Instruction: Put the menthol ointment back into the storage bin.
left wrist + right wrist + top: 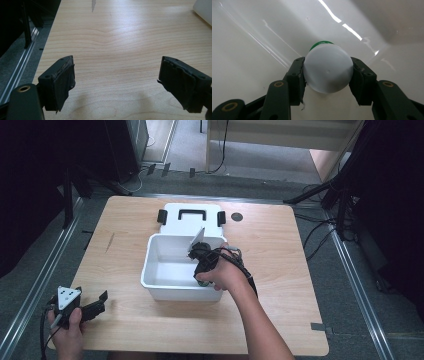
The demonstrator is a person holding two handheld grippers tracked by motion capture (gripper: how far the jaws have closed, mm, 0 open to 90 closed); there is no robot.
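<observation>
A white plastic box (155, 270) stands in the middle of the wooden table, its lid (189, 218) lying flat just behind it. My right gripper (201, 279) reaches down into the box's right side. In the right gripper view its jaws are shut on a white round-topped bottle (327, 72) with a green band (320, 44), close to the box's white bottom (249, 62). My left gripper (100, 303) rests at the table's front left corner. Its jaws stand wide open over bare wood, with nothing between the pads (63, 81).
A small dark round spot (237, 216) sits on the table right of the lid. The table (280, 285) is bare wood around the box. A metal rail (40, 285) runs along the floor on the left, another on the right. Cables lie on the floor beyond.
</observation>
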